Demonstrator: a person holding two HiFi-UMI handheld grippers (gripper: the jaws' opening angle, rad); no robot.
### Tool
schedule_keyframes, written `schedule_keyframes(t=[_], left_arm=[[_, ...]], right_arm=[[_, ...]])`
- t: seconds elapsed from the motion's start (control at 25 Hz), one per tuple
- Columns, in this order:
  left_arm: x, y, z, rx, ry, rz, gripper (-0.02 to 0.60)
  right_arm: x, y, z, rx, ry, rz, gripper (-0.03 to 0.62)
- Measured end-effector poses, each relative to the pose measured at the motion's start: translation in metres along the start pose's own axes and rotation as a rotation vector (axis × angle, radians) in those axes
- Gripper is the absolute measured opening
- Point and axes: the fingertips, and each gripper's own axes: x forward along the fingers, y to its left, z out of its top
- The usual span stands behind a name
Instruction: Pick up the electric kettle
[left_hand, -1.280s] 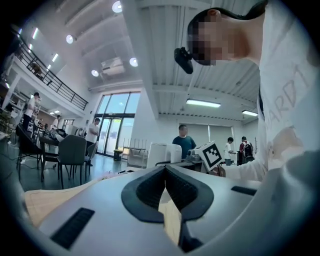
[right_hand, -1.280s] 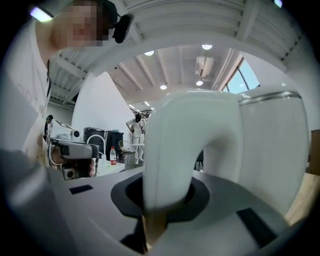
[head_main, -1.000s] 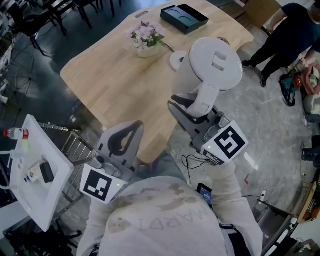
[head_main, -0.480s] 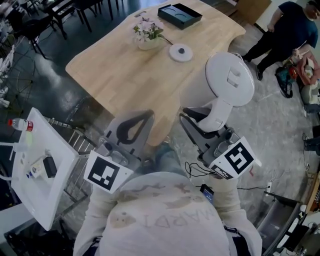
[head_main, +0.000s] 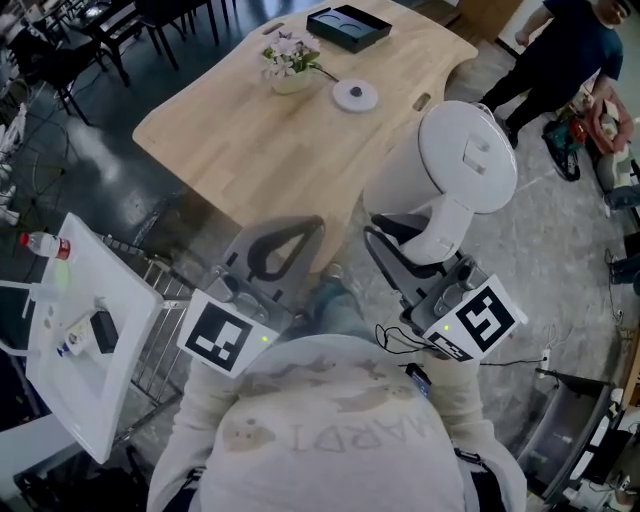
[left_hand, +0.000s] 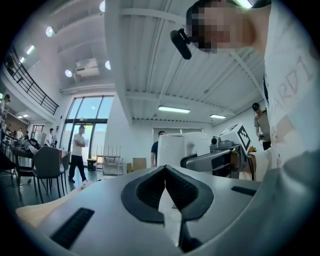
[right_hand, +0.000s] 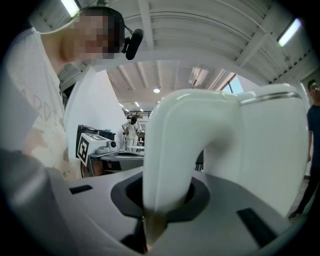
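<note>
Electric kettle (head_main: 465, 160) drawn back off counter (head_main: 230, 150), base (head_main: 355, 95) left behind; handle (right_hand: 170, 150) between clenched right gripper (right_hand: 160, 197) jaws, keeping body upright; left gripper (left_hand: 165, 172) jaws closed, empty.

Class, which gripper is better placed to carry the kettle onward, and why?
Right. The right gripper is shut on the handle of the kettle, holding it clear of the table; the left gripper is shut and empty.

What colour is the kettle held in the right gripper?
White all over; the electric kettle shows best in the head view.
</note>
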Motion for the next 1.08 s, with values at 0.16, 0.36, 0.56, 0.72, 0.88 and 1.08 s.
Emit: schedule_keyframes(t=[0.16, 0.36, 0.56, 0.72, 0.88, 1.08], left_arm=[[-0.005, -0.003, 0.003, 0.011, -0.005, -0.005, 0.012], [-0.01, -0.006, 0.005, 0.019, -0.01, -0.003, 0.012], [-0.011, -0.01, 0.008, 0.027, -0.015, -0.004, 0.012], [-0.012, -0.012, 0.01, 0.028, -0.023, -0.007, 0.012], [-0.012, -0.014, 0.011, 0.031, -0.027, -0.009, 0.012], [-0.009, -0.017, 0.012, 0.034, -0.026, -0.01, 0.012]], right_arm=[[-0.002, 0.007, 0.003, -0.013, -0.01, -0.009, 0.055], [-0.003, 0.014, 0.003, -0.002, -0.023, -0.003, 0.055], [-0.006, 0.021, 0.005, -0.016, -0.024, 0.008, 0.055], [-0.008, 0.024, 0.008, -0.027, -0.025, 0.008, 0.055], [-0.01, 0.025, 0.011, -0.034, -0.026, 0.006, 0.055], [-0.014, 0.022, 0.013, -0.041, -0.025, 0.002, 0.055]])
